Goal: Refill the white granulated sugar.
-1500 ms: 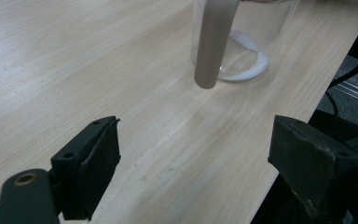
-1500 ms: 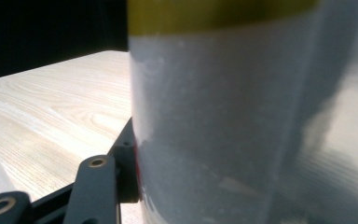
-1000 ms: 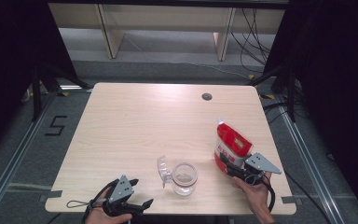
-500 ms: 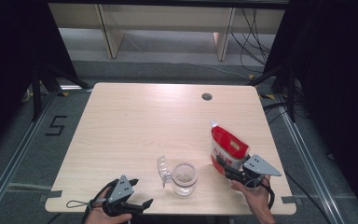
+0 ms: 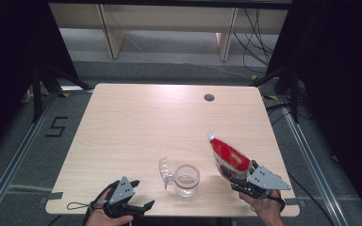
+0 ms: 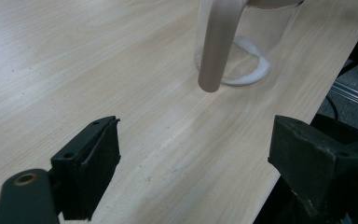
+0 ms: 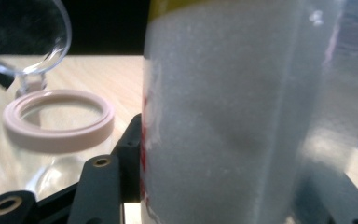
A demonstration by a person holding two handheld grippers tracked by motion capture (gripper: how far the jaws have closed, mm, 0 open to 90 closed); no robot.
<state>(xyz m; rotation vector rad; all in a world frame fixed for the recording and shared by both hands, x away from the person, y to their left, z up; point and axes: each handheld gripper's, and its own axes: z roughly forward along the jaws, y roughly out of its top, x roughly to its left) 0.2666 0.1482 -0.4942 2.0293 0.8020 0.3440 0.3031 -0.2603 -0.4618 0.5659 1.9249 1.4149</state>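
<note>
A clear glass jar (image 5: 186,180) with a pinkish rim and a flipped-open lid (image 5: 165,167) stands near the table's front edge; a little white powder lies in its bottom (image 6: 249,70). My right gripper (image 5: 241,182) is shut on a red and white pouch (image 5: 229,158), lifted and tilted with its white top toward the jar. Up close the pouch (image 7: 233,116) shows white grains, with the jar (image 7: 58,126) to its left. My left gripper (image 5: 141,207) rests open at the front left edge, its jaws wide apart and nothing between them.
The light wooden table (image 5: 146,122) has a round cable hole (image 5: 209,97) at the back right. Metal floor rails (image 5: 9,169) run along both sides, and dark curtains flank the scene. A shelf unit stands beyond the table.
My right gripper has carried the pouch left toward the jar and tipped it further. The left gripper has stayed put.
</note>
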